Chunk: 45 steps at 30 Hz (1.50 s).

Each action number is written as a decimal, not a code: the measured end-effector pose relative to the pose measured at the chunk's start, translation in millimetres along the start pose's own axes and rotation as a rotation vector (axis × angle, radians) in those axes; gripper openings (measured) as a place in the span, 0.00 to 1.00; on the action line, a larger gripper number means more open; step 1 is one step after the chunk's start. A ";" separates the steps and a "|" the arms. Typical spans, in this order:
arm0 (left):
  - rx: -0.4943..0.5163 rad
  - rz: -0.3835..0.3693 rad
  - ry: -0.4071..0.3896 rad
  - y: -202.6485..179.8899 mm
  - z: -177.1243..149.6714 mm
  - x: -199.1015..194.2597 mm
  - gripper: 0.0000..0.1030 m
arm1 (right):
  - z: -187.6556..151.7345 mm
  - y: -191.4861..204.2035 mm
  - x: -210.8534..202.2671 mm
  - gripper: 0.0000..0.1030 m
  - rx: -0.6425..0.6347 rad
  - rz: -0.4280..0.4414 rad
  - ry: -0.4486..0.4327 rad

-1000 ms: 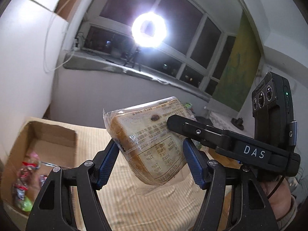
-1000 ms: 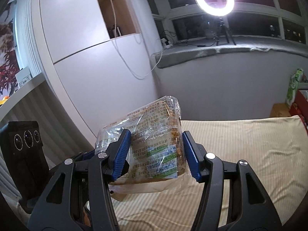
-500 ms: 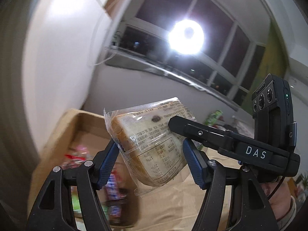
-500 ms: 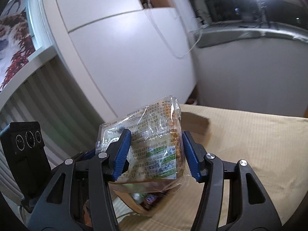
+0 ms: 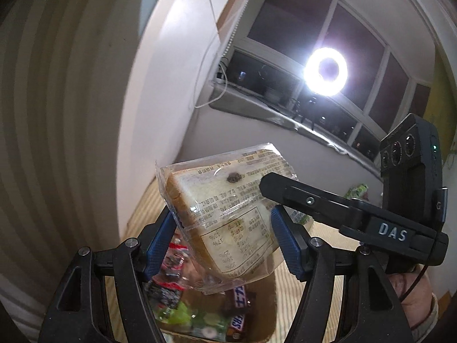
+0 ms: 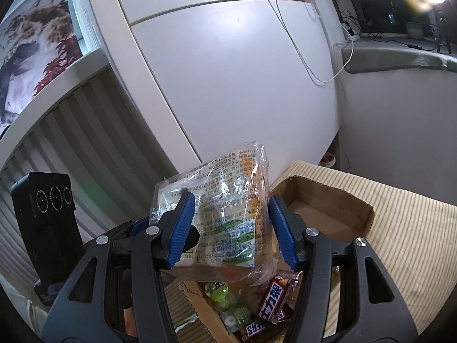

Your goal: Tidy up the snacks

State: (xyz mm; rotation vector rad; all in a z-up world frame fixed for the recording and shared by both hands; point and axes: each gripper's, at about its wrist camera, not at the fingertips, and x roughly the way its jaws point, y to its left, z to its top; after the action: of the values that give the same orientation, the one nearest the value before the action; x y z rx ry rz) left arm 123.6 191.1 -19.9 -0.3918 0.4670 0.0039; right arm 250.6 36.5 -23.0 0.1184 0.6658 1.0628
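Here both grippers clamp one clear-wrapped bread packet (image 5: 228, 214) from opposite sides. In the left wrist view the left gripper (image 5: 225, 240) pinches it between its blue pads, while the right gripper (image 5: 337, 214) reaches in from three o'clock, its black finger pressed on the wrapper. In the right wrist view the right gripper (image 6: 232, 228) squeezes the same packet (image 6: 225, 214), printed label facing the camera. The packet hangs in the air above an open cardboard box (image 6: 340, 203), at six o'clock below it. Inside the box lie Snickers bars (image 6: 271, 297) and green-wrapped sweets (image 6: 220, 291). The box rests on a striped beige cloth (image 6: 405, 245). A ring light (image 5: 325, 71) glares at one o'clock.
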 end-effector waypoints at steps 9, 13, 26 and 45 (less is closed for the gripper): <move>0.013 0.024 0.047 -6.0 -11.5 17.1 0.64 | -22.5 -35.3 2.9 0.56 0.069 0.019 0.028; 0.024 0.040 0.085 -4.3 -22.3 28.2 0.68 | -38.8 -46.9 19.8 0.60 0.033 -0.200 0.096; -0.072 0.119 0.047 32.3 -29.1 -11.9 0.74 | -65.5 4.7 -2.1 0.81 -0.094 -0.391 0.023; -0.023 0.162 0.033 20.7 -41.6 -34.0 0.74 | -90.7 10.3 -36.6 1.00 -0.058 -0.510 0.002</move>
State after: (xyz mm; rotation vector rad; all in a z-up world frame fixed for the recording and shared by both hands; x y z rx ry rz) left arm 73.1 197.8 -46.7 -0.3763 0.5309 0.1598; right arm 180.6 -9.0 -75.1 -0.1005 0.6223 0.5897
